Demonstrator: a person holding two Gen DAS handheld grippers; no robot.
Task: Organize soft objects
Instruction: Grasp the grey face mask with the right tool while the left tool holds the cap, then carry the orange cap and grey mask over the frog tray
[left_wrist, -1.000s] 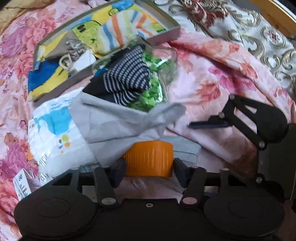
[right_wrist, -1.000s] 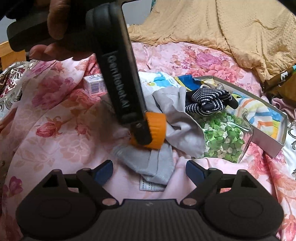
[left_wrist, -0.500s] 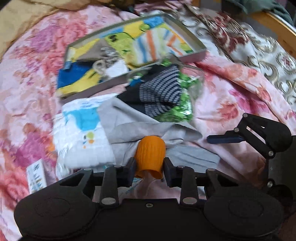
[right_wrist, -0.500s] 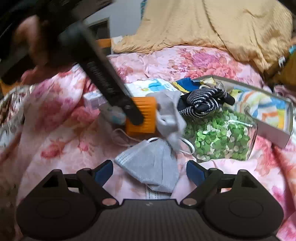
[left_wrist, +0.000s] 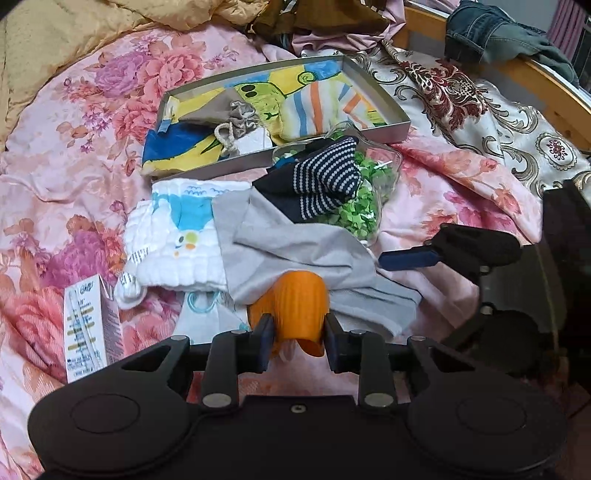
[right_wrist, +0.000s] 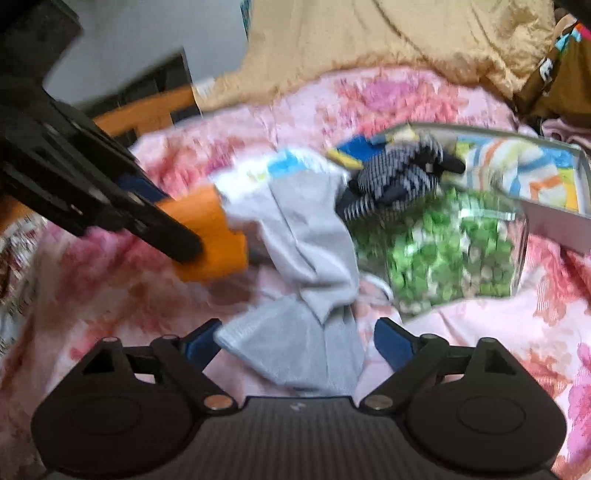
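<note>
The left gripper (left_wrist: 295, 334) is clamped on a ribbed orange plastic cup-shaped piece (left_wrist: 297, 308), its 2 fingers pressed against the piece's sides, low over a pink floral bedspread (left_wrist: 74, 122). Just beyond the orange piece lies a crumpled grey cloth (left_wrist: 295, 247), draped over the near edge of a white quilted cloth with a blue print (left_wrist: 177, 236). Behind the grey cloth, a navy and white striped sock (left_wrist: 325, 181) rests on a clear glass jar of green paper bits (left_wrist: 365, 206) lying on its side. Farther back sits a shallow grey rectangular tray (left_wrist: 391, 129) holding colourful printed fabric and a small drawstring pouch (left_wrist: 236, 122). A small white carton (left_wrist: 86, 328) lies on the bedspread at the left. The right gripper (right_wrist: 295, 341) stands with its blue-tipped fingers spread wide on either side of a light grey folded face mask (right_wrist: 295, 347) on the bedspread, not touching it as far as the blurred view shows. In the right wrist view the orange piece (right_wrist: 207, 240) is held clear of the bedspread beside the grey cloth (right_wrist: 306, 240).
</note>
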